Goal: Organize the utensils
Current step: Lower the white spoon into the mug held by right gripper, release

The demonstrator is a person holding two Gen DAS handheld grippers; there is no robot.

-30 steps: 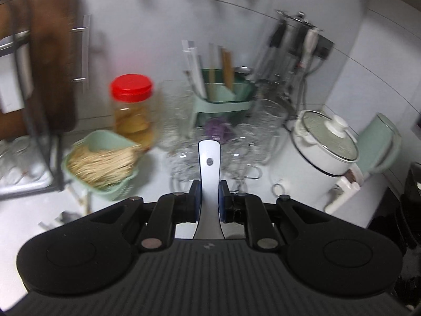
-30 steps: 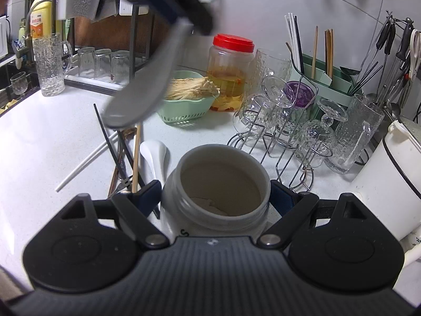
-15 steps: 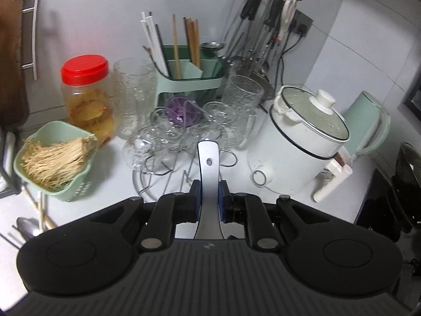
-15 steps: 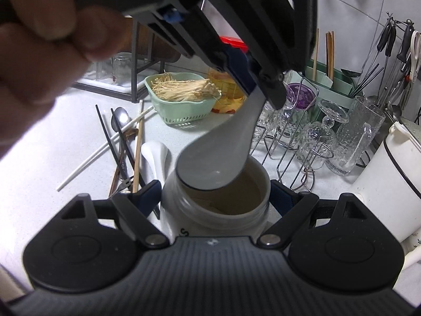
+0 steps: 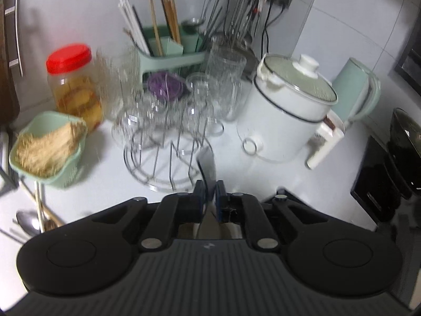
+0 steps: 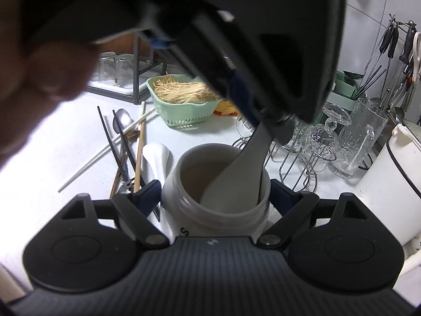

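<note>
White jar (image 6: 218, 218) shows one letter, "S".

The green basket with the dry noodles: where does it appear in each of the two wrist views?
Left wrist view: green basket at the left edge, below the red-lidded jar.
Right wrist view: green basket upper centre, behind the loose utensils, partly hidden by the left gripper.
Shared landmark: the wire glass rack.

- The jar (image 5: 75, 87) has a red lid and amber content.
- The basket (image 6: 184, 112) is pale green.
- The spoon (image 6: 236, 181) is grey.
- The container (image 6: 215, 210) is white.
- The table (image 6: 52, 158) is white with speckles.
</note>
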